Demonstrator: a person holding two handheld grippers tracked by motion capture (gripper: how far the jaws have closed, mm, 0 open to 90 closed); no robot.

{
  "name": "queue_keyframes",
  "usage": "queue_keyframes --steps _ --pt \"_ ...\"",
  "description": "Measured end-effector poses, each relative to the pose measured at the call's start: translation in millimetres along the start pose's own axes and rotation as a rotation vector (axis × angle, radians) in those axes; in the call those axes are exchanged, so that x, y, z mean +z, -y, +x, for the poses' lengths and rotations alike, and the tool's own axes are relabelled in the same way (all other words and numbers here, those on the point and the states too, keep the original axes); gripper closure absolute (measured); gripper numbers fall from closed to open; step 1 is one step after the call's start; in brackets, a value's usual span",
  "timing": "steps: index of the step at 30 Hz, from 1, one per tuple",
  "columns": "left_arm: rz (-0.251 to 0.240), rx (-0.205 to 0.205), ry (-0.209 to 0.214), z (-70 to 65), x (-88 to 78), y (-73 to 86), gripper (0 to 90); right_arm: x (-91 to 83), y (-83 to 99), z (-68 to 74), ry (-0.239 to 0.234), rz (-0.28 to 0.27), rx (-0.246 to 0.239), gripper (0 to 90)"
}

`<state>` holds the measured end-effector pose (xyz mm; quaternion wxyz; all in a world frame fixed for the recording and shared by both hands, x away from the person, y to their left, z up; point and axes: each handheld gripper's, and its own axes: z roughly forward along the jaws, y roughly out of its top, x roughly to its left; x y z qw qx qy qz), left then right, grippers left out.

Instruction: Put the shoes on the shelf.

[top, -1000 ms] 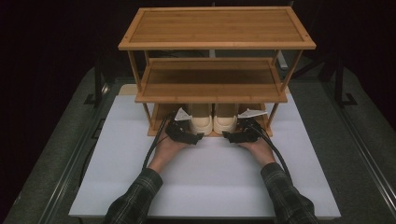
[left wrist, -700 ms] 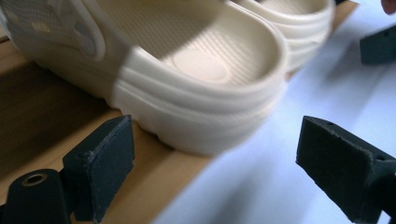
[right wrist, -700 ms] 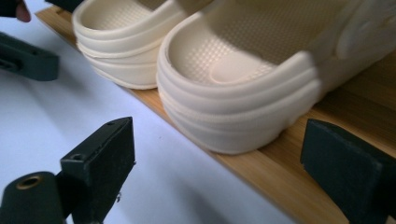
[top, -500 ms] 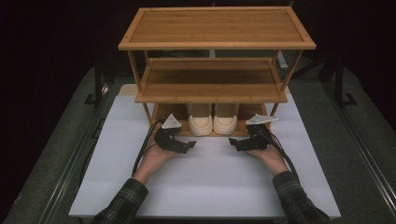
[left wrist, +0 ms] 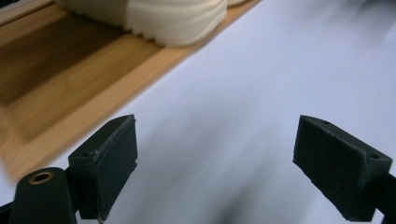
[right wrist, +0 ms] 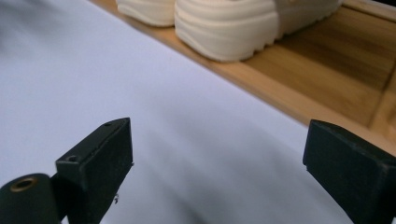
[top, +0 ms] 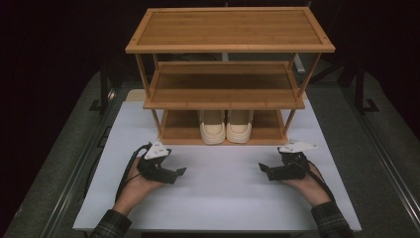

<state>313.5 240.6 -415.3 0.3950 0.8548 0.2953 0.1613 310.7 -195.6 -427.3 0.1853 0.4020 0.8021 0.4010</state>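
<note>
Cream shoes at 12 o'clock on bamboo rack, unobstructed; left gripper, right gripper withdrawn since, jaws apart, empty.

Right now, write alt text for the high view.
A pair of cream shoes sits on the bottom shelf of a three-tier bamboo rack. On the white board in front, the left gripper and right gripper are open, holding nothing.
</note>
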Motion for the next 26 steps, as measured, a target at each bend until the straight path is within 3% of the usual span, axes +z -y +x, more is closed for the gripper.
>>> queue_keyframes --steps 5,13,21,26 --pt "0.021 -0.015 -0.032 -0.3 -26.1 24.8 13.4 -19.0 19.5 -4.2 0.011 0.012 0.011 8.3" --pt "0.064 -0.055 -0.050 1.1 -49.5 57.1 12.1 -40.5 53.3 -12.9 0.024 0.074 0.022 8.3" --pt "0.134 -0.085 -0.066 5.6 -49.2 82.2 8.1 -47.8 73.5 -19.5 0.045 0.129 0.041 8.2" --pt "0.119 -0.098 -0.065 7.0 -47.9 85.4 4.7 -47.2 73.2 -19.1 0.048 0.136 0.037 7.7"
